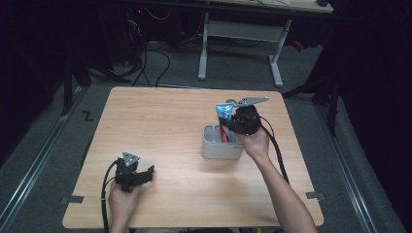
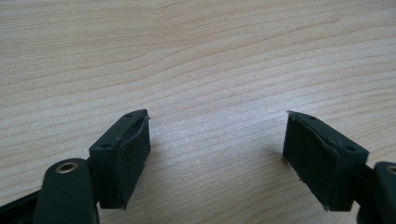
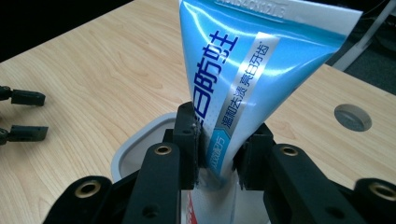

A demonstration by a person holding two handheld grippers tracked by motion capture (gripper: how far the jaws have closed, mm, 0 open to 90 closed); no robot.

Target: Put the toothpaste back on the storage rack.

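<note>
Square light-wood table [image 1: 160, 121] with visible grain stands on grey carpeted floor [image 1: 233, 68]. Metal floor rails [image 1: 39, 160] run along both sides. Behind it, a second desk with white metal legs [image 1: 203, 48]; black cables [image 1: 145, 63] trail beneath. Surroundings dark; light falls mainly on the tabletop.

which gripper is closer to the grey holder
Right. The right gripper sits directly above the grey holder, clamping a toothpaste tube; the left gripper rests far off near the table's front-left.

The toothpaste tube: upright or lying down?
Upright: the toothpaste tube stands cap-down over the grey holder, pinched by the right gripper.
</note>
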